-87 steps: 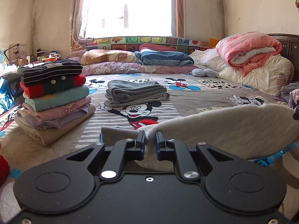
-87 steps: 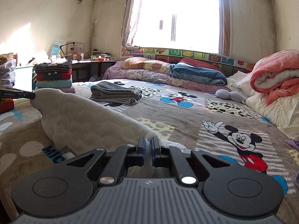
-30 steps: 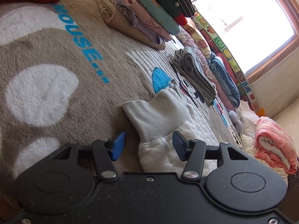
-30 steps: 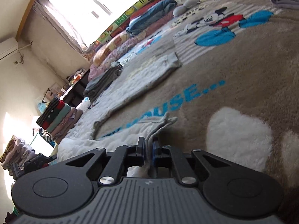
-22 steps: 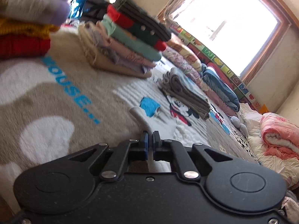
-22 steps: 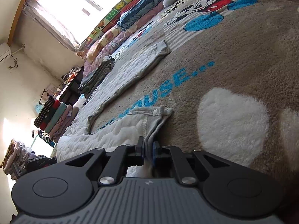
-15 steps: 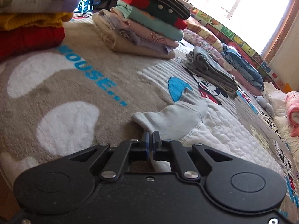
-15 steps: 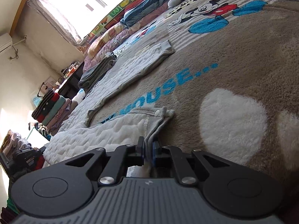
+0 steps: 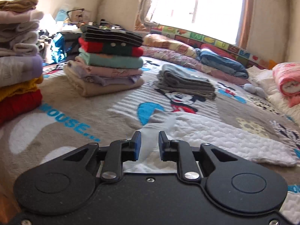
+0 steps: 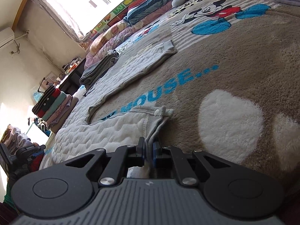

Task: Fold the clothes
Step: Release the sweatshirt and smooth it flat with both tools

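A white quilted garment [image 9: 215, 133] with grey cuffs lies spread on the Mickey Mouse blanket [image 9: 75, 112]. My left gripper [image 9: 149, 144] hovers over the garment's grey cuff. Its jaws are opening, and the blurred cuff shows in the gap without the pads pressing on it. In the right wrist view the same garment [image 10: 112, 129] stretches away to the left, with its snap-button edge in front. My right gripper [image 10: 148, 152] is shut on the grey hem of that edge, low on the blanket.
A tall stack of folded clothes [image 9: 110, 61] and a folded grey pile [image 9: 184, 83] sit further back on the bed. Another stack [image 9: 16, 56] rises at the left edge. Pillows and a rolled pink quilt [image 9: 286, 80] lie at the right.
The left gripper shut on the grey cuff, rose and rolled to level, and its jaws have now parted again. The right gripper stays shut on the hem, barely moved.
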Demonstrator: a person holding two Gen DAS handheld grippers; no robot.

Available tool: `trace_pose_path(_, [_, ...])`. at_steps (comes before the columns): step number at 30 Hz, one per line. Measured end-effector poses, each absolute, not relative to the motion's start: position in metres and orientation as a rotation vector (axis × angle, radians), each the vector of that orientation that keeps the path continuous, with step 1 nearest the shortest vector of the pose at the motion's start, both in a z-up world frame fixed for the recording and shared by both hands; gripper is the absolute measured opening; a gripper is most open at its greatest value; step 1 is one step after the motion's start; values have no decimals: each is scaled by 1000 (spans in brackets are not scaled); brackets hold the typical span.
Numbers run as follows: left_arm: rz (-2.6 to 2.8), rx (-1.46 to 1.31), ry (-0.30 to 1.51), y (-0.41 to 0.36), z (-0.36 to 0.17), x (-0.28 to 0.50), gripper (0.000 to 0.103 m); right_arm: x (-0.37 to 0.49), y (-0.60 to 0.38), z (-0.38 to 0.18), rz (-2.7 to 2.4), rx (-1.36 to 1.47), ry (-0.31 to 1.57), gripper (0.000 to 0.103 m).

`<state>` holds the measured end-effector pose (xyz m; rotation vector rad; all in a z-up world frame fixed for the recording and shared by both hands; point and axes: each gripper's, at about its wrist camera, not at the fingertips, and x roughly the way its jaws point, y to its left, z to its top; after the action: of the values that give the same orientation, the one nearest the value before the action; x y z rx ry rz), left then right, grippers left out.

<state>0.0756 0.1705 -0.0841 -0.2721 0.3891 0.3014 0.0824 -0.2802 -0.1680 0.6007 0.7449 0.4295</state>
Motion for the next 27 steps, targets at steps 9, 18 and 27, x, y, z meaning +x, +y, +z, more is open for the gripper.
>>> trace_pose_path(9, [175,-180,588,142,-105,114,20,74,-283,-162,449,583,739,8])
trace_pose_path(18, [142,-253,595,151,-114,125,43,66,-291,-156,403,583,687,16])
trace_pose_path(27, [111,-382,621,200,-124,157,41,52,-240,-124,491,249,523,24])
